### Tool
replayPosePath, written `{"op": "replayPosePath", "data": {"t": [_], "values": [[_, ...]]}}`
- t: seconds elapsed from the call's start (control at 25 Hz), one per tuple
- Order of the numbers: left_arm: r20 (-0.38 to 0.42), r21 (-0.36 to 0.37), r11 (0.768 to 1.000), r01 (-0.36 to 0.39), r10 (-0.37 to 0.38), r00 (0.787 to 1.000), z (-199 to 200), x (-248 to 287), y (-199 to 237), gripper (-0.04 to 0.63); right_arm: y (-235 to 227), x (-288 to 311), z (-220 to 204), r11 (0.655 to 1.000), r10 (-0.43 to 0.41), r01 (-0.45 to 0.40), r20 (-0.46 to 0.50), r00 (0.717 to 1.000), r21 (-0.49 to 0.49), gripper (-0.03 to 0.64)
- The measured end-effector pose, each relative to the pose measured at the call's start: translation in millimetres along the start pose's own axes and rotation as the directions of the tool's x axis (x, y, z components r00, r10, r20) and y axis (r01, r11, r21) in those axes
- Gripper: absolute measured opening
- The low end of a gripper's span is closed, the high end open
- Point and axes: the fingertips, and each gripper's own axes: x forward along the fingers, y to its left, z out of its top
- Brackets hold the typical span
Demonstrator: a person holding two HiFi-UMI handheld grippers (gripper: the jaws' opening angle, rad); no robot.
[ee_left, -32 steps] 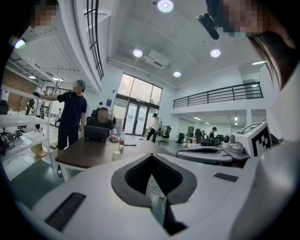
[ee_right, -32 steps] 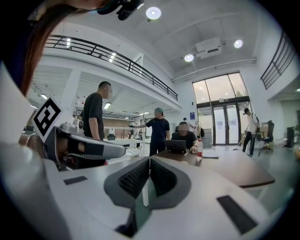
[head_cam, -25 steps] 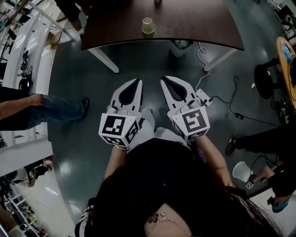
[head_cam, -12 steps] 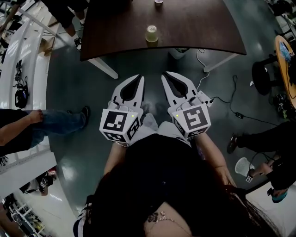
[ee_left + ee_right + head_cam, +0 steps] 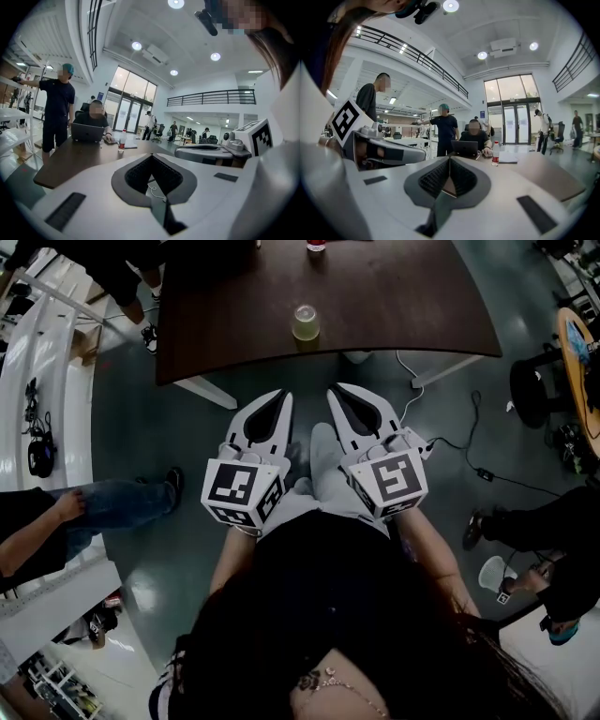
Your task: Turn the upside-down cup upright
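Observation:
In the head view a pale green cup (image 5: 305, 322) stands alone near the front edge of the dark brown table (image 5: 403, 296); its mouth side cannot be made out. My left gripper (image 5: 281, 394) and right gripper (image 5: 335, 389) are side by side over the floor, short of the table edge, both pointing at the cup. Both are shut with nothing between them. In the left gripper view the left gripper (image 5: 151, 155) has its jaws together, and the right gripper (image 5: 450, 158) looks the same in its own view. The jaws hide the cup in both gripper views.
A bottle (image 5: 317, 245) with a red label stands at the table's far edge. A seated person works at a laptop (image 5: 464, 147) there, and another stands beside. White table legs (image 5: 208, 390), floor cables (image 5: 441, 442), a bystander's leg (image 5: 112, 502) and a chair (image 5: 534, 395) surround me.
The table and cup have slid down the head view towards the grippers, so both grippers have come closer to the table edge. Their jaws have stayed shut. The bystander's leg at left has shifted.

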Motion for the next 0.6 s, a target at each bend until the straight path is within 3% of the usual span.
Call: {"op": "replayPosePath", "data": {"t": [0.6], "values": [[-0.015,-0.022,0.997,-0.075,0.074,0.997,20,117,74,0.002,-94,120,7,0.997,0.071,-0.071,0.013,0.997,0.017,0.017]]}}
